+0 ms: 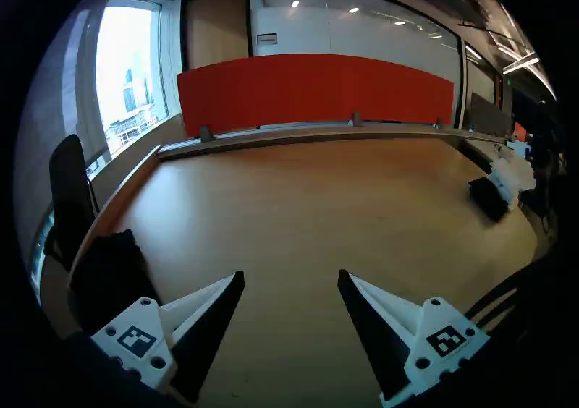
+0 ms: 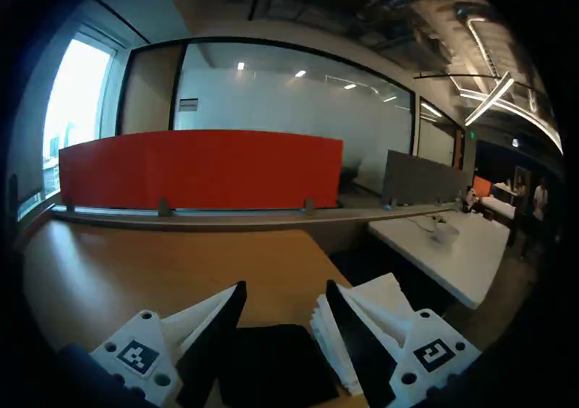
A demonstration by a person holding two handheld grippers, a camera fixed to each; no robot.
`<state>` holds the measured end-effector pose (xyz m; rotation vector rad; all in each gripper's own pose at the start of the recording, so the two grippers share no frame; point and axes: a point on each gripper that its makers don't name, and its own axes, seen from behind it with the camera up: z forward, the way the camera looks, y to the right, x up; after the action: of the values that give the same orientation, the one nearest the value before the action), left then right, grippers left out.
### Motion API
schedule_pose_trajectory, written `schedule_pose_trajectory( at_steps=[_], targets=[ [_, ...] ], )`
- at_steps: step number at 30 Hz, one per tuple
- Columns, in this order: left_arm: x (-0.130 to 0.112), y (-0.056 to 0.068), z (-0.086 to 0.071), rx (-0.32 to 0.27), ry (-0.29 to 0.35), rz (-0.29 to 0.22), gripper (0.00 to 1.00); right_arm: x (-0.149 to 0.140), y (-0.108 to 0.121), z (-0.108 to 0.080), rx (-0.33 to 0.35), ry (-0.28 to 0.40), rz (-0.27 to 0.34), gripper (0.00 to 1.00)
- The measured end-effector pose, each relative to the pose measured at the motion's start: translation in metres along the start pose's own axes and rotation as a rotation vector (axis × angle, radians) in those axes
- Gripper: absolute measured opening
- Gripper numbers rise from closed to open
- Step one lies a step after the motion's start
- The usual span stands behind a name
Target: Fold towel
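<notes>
At the near right edge of the surface [image 2: 145, 278], a dark towel [image 2: 279, 368] lies beside a white stack [image 2: 334, 336], below the right hand-held gripper [image 2: 286, 296]; it and the left hand-held gripper [image 1: 289, 285] gape empty. Folding seems unstarted.

A wooden bench [image 2: 166, 270] was noted. A black folded towel [image 2: 279, 364] was found lying at its near edge, with a stack of white towels [image 2: 324, 339] set just beside it.
</notes>
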<state>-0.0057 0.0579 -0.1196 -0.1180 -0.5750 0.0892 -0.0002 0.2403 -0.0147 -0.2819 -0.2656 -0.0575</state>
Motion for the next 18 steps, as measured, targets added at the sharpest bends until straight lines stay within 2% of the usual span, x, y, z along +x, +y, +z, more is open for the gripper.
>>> schedule_pose_trajectory(
  at_steps=[3,9,18],
  targets=[
    [-0.001,0.000,0.000,0.000,-0.001,0.001,0.96,0.004,-0.004,0.000,0.006,0.007,-0.005,0.88],
    [-0.001,-0.001,0.000,-0.002,0.002,-0.001,0.96,0.019,-0.020,-0.004,0.038,0.038,-0.008,0.99],
    [0.001,-0.001,0.000,-0.005,0.012,-0.004,0.96,0.047,-0.043,-0.008,0.066,0.095,0.000,1.00]
  ],
)
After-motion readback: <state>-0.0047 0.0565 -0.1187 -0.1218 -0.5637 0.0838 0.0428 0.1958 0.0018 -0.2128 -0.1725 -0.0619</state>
